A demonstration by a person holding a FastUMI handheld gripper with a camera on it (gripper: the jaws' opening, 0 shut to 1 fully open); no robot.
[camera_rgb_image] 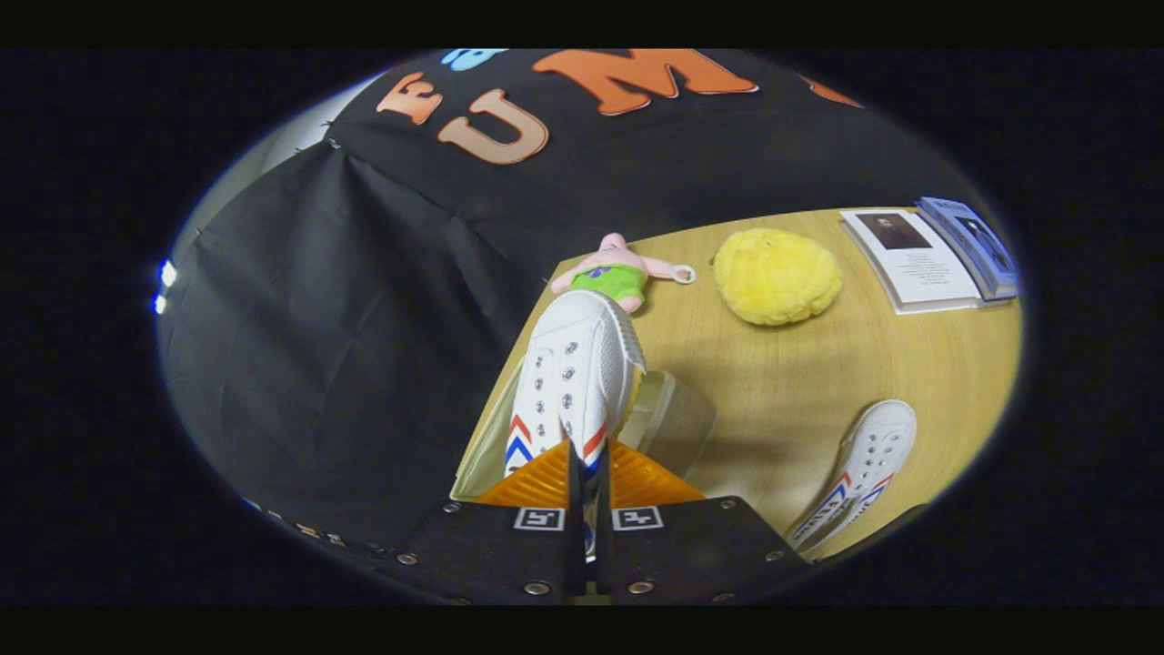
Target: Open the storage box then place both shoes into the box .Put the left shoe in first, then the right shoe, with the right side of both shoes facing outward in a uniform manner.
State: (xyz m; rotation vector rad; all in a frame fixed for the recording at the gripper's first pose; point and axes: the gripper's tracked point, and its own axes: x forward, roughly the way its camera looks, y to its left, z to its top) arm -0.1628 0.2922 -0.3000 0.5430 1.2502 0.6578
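Pinching 1 white shoe (575,382) between nearly closed fingers, the gripper (589,473) holds it above the table (791,382).

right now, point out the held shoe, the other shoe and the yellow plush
held shoe (573,368), gripper view, on its toe cap
other shoe (871,455), gripper view, on its eyelet panel
yellow plush (776,276), gripper view, on its middle

Dim, soft overhead light; fisheye warps edges; faint shadows on table (791,382).
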